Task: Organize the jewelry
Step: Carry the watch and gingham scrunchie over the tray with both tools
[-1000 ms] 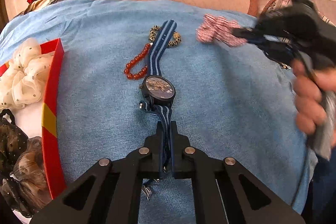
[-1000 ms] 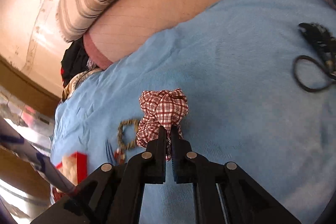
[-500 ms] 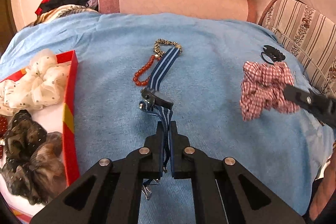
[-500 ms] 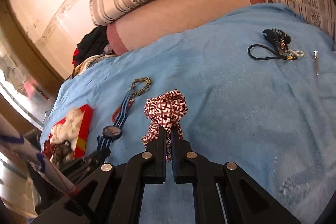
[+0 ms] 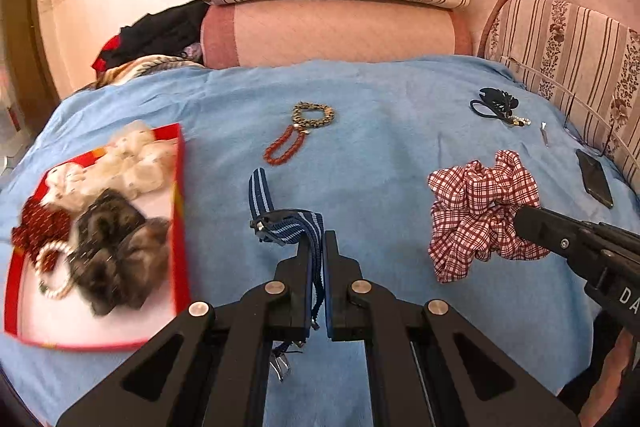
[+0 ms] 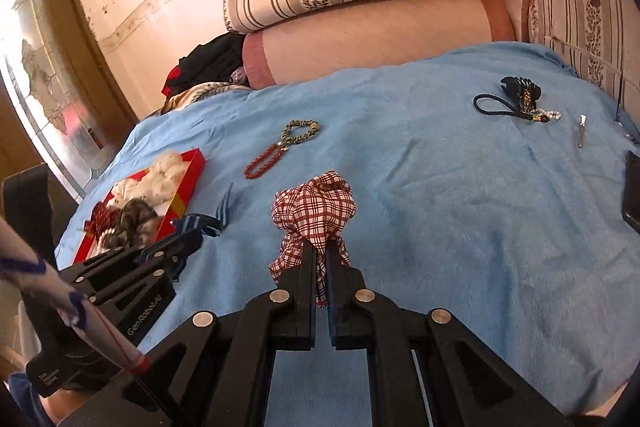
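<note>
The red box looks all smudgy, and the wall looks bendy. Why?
In the left wrist view the red box is smeared by motion blur, while the left claw stays sharp. In the right wrist view the same box looks crisper. Both fisheye views curve the wall and darken the corners.

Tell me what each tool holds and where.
Left tool: the watch, by its striped strap. Right tool: the checked scrunchie, by its lower edge.
</note>
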Demonstrator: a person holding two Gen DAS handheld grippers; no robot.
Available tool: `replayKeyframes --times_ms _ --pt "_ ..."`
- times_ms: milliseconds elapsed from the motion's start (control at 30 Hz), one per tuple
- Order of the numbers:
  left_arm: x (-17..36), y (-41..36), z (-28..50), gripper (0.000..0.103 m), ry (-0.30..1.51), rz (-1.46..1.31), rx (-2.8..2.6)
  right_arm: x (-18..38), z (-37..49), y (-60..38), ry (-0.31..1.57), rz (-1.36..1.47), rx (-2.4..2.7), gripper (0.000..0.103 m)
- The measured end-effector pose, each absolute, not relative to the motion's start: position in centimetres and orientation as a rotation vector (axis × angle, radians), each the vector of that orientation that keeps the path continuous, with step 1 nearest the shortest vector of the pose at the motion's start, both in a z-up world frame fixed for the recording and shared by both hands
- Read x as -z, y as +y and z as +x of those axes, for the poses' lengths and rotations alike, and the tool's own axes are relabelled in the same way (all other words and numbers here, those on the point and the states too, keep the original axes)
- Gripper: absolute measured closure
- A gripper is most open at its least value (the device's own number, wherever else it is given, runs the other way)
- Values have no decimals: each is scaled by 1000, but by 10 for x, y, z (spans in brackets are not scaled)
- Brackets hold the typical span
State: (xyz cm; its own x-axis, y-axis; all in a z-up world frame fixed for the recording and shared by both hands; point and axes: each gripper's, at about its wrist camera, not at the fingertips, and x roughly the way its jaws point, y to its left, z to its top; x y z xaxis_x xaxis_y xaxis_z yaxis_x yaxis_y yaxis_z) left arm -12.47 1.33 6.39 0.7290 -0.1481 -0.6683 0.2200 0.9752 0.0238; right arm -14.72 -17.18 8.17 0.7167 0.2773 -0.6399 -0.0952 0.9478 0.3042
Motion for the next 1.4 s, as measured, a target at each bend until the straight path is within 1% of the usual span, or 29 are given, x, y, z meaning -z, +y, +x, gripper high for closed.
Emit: replayKeyframes --times_ms 367,1000,1400 --pt "-73 33 -150 99 684 87 184 -84 -174 -157 769 242 -215 98" --pt "-85 42 -146 99 651 58 192 -106 -162 -140 773 196 -210 98" --pt "-113 55 -151 99 597 18 173 -125 -158 -127 747 164 -233 98"
